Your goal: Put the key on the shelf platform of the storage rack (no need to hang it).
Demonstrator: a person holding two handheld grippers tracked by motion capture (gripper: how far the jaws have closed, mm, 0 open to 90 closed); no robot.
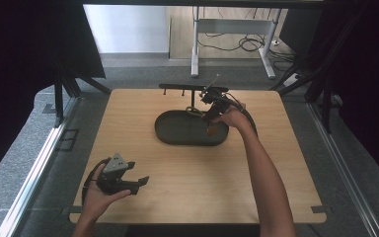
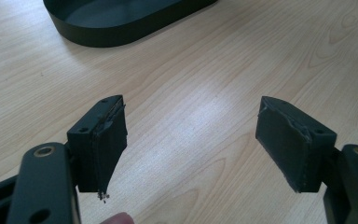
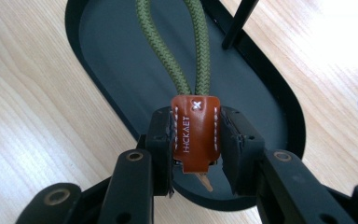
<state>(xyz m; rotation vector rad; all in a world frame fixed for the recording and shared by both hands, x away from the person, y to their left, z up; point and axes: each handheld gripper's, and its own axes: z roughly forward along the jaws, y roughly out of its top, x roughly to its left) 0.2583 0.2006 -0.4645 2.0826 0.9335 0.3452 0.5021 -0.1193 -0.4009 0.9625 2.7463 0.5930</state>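
Observation:
A brown leather tab point(image 3: 196, 133) stitched in white joins an olive green cord loop point(image 3: 172, 46). My right gripper point(image 3: 196, 140) is shut on that tab, holding it above the black oval tray point(image 3: 102, 56). In the high view the right gripper point(image 1: 211, 118) hangs over the tray's point(image 1: 168, 134) right part, the tab point(image 1: 210, 130) dangling below it. My left gripper point(image 2: 191, 140) stands open over bare wood with nothing between its pads point(image 2: 107, 140); in the high view the left gripper point(image 1: 140, 182) rests low near the table's front left.
A black rack with short upright pegs point(image 1: 182, 89) stands just behind the tray; one peg point(image 3: 237, 23) rises beside the tray rim. The wooden table point(image 1: 187, 197) has free surface at front and right. A desk frame and cables point(image 1: 246, 42) lie on the floor beyond.

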